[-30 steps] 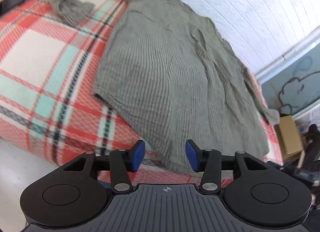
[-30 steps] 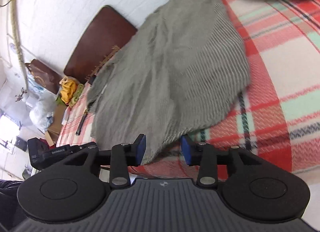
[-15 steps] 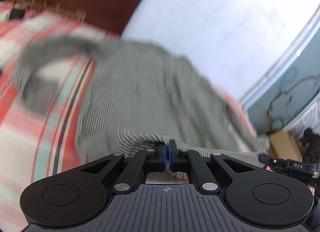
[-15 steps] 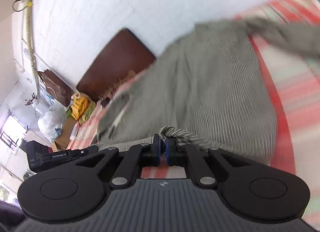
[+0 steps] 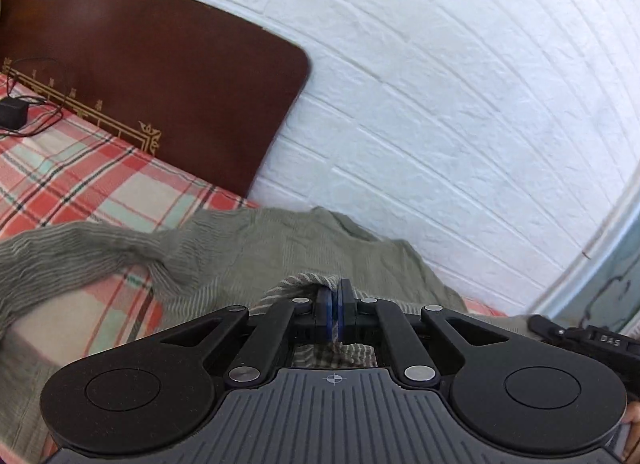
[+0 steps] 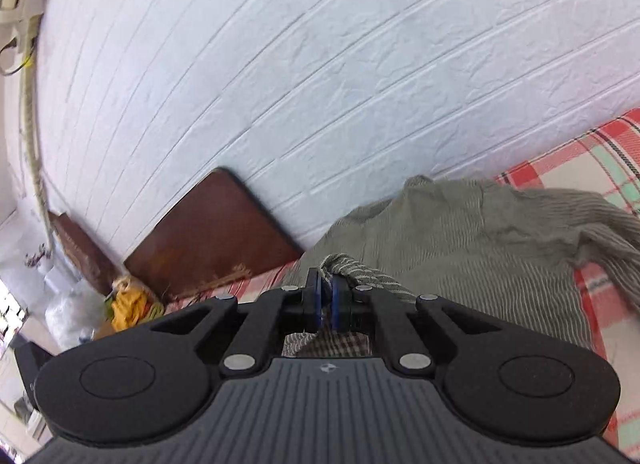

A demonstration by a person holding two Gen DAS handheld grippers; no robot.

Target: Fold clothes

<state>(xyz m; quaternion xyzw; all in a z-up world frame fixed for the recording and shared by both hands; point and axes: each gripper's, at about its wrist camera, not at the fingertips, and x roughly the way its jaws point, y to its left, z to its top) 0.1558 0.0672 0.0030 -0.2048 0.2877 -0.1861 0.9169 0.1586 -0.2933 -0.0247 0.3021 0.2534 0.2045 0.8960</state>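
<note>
Above plaid bed [image 5: 80, 184]: both hand-held grippers [image 5: 333, 304] [image 6: 325, 296] pinching sweater [image 5: 304, 252] hem.

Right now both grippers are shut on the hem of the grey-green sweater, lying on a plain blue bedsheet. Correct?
Not quite: the bedsheet is red, cream and mint plaid, not plain blue, as the left wrist view shows. The rest holds: the left gripper and the right gripper are both shut on the grey-green sweater.

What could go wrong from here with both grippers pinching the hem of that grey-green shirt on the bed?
1. Each grip looks thin: the left gripper and right gripper pinch only a bunched edge of the shirt, so it might slip out.
2. The sleeve trails loose across the plaid bedspread and could fold under crookedly.
3. The wall is close behind; carrying the hem far forward may bump it.
</note>
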